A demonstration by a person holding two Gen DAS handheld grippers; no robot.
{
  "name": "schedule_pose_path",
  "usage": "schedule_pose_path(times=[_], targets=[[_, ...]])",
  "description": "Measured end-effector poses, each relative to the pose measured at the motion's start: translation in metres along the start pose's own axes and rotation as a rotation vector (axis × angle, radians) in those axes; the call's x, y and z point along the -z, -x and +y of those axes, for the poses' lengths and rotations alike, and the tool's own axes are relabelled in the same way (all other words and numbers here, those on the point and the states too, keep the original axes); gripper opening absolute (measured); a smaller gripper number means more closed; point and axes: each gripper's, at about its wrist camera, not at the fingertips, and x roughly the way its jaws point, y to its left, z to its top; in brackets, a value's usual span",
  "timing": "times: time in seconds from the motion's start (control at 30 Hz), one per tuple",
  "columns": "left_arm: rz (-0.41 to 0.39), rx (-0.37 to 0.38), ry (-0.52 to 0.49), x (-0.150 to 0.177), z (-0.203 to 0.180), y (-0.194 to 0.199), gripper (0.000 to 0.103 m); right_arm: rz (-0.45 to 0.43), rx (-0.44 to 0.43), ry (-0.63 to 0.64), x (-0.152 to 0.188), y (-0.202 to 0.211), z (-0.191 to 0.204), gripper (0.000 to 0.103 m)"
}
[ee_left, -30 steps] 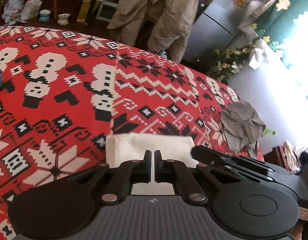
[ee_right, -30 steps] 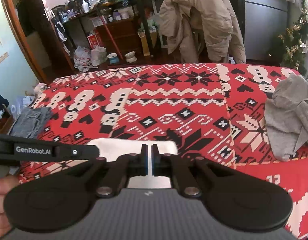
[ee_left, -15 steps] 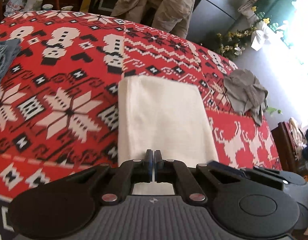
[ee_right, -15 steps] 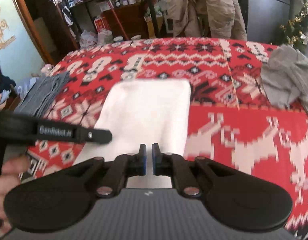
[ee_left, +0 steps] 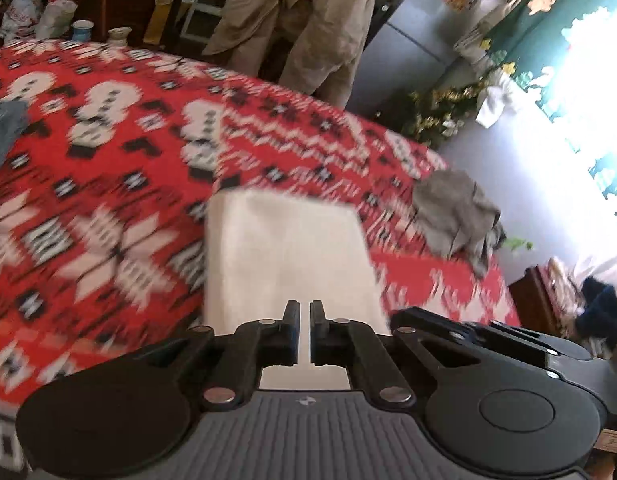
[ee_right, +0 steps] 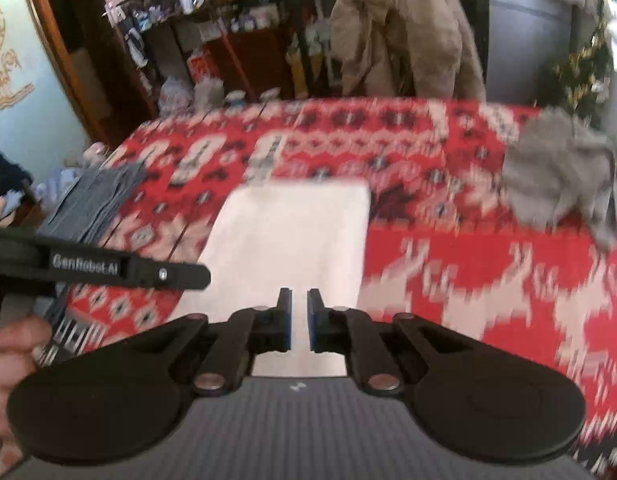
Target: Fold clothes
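White folded cloth (ee_left: 284, 256) lies at the near edge of the red patterned cover (ee_left: 108, 152), and a hem caught in a departing jaw could drag the fold open. The left hand-held gripper (ee_left: 304, 332) is clenched, on cloth or not I cannot tell. The right hand-held gripper (ee_right: 299, 320) is slightly parted, released. Both tilt downward, side by side. A crumpled grey garment (ee_right: 556, 176) waits toward the far right edge.
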Motion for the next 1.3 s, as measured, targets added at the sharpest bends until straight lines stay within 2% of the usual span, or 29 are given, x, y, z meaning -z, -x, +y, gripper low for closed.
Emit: schedule_pose_path(times=[0.2, 0.3, 0.4, 0.67, 0.8, 0.97, 1.1, 1.3], targets=[[0.002, 0.023, 0.034, -0.041, -0.007, -0.047, 0.002, -0.038, 0.044, 0.015, -0.05, -0.049, -0.011, 0.009], [0.034, 0.015, 0.048, -0.043, -0.003, -0.061, 0.002, -0.003, 0.061, -0.003, -0.06, -0.076, -0.02, 0.009], [0.041, 0.022, 0.043, -0.034, 0.0, -0.059, 0.002, 0.026, 0.053, -0.034, -0.055, -0.086, -0.028, 0.009], [0.08, 0.001, 0.007, 0.016, -0.005, -0.031, 0.002, 0.024, 0.073, 0.005, -0.002, -0.042, -0.008, 0.009], [0.091, -0.002, 0.009, 0.04, -0.005, -0.019, 0.002, 0.062, 0.058, 0.02, 0.024, -0.017, -0.002, 0.009], [0.091, -0.009, 0.008, 0.054, -0.005, -0.005, 0.002, 0.098, 0.053, 0.049, 0.051, 0.002, 0.003, 0.009], [0.077, 0.0, 0.006, 0.049, -0.008, 0.001, 0.003, 0.083, 0.04, 0.033, 0.044, 0.009, 0.0, 0.009], [0.079, -0.004, 0.015, 0.032, -0.009, -0.012, 0.003, 0.0, 0.032, 0.013, -0.002, -0.02, -0.006, 0.008]])
